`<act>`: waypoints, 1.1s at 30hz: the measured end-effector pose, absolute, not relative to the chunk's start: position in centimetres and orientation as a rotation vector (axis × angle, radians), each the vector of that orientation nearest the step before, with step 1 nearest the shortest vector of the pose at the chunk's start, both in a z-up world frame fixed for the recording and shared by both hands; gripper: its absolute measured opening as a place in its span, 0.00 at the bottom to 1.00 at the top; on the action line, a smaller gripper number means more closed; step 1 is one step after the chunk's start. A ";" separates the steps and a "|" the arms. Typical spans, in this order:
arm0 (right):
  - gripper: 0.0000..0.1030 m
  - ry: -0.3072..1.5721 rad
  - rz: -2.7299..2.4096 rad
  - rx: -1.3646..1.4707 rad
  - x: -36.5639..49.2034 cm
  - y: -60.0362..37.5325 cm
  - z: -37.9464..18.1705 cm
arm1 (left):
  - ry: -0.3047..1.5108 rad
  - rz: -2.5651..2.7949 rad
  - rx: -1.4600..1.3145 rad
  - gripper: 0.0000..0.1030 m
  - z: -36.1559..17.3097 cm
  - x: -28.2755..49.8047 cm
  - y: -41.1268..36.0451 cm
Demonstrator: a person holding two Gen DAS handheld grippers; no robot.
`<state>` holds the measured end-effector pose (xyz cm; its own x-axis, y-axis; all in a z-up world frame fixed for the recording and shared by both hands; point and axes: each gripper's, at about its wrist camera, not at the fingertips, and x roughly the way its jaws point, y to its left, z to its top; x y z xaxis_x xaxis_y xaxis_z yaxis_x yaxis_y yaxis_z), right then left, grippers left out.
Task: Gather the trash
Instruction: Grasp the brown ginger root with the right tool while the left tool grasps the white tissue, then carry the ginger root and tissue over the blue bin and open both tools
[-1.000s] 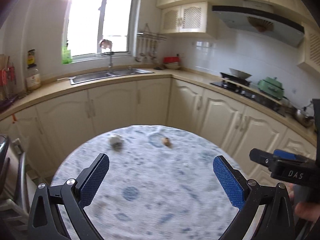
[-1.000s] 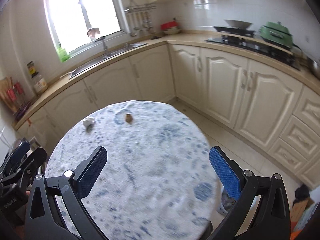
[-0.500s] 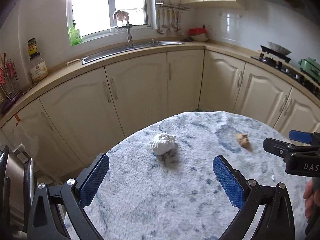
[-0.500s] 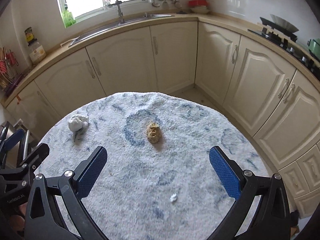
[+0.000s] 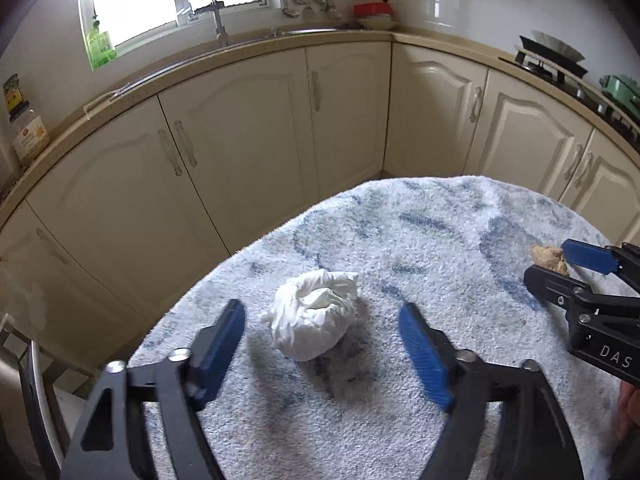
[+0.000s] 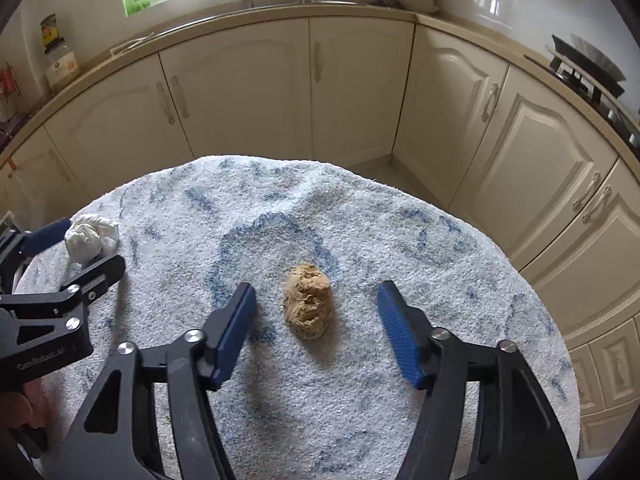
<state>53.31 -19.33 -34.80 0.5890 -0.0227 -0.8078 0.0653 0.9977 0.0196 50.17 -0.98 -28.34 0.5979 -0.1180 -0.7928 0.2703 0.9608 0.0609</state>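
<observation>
A crumpled white tissue wad (image 5: pixel 312 320) lies on the round table's fluffy white-and-blue cover (image 5: pixel 420 240). My left gripper (image 5: pixel 320 320) straddles it with the jaws closing; a gap shows on each side of the wad. A crumpled brown paper lump (image 6: pixel 307 305) lies near the table's middle. My right gripper (image 6: pixel 316 300) stands around it, jaws closing, pads clear of it. In the right wrist view the left gripper (image 6: pixel 76 248) and the white wad (image 6: pixel 90 236) show at the left. In the left wrist view the right gripper (image 5: pixel 560 268) and the brown lump (image 5: pixel 549 258) show at the right.
Cream cabinets (image 6: pixel 240 92) curve round the far side of the table under a beige counter (image 5: pixel 248 46) with a sink tap, jar and green bottle. A stove with a pan (image 6: pixel 584 60) sits at the right. A metal chair frame (image 5: pixel 28 380) stands by the table's left edge.
Both grippers have come down and forward over the table, each now around its piece of trash. Both pairs of jaws have narrowed from wide open.
</observation>
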 end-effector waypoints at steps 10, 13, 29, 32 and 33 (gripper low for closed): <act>0.24 0.931 0.030 0.110 51.7 -19.0 -33.9 | 0.902 -0.231 0.098 0.30 -26.7 49.8 0.9; 0.24 0.921 0.039 0.127 50.3 -19.0 -33.1 | 0.872 -0.235 0.085 0.30 -25.1 47.6 1.5; 0.24 0.727 0.046 0.201 35.6 -22.9 -23.1 | 0.649 -0.372 0.053 0.30 -15.7 28.7 -3.8; 0.24 0.691 0.031 0.204 32.1 -24.3 -21.6 | 0.626 -0.417 0.038 0.30 -15.1 26.0 -5.8; 0.24 0.680 0.026 0.204 31.1 -24.7 -21.2 | 0.617 -0.432 0.038 0.30 -14.9 25.0 -6.6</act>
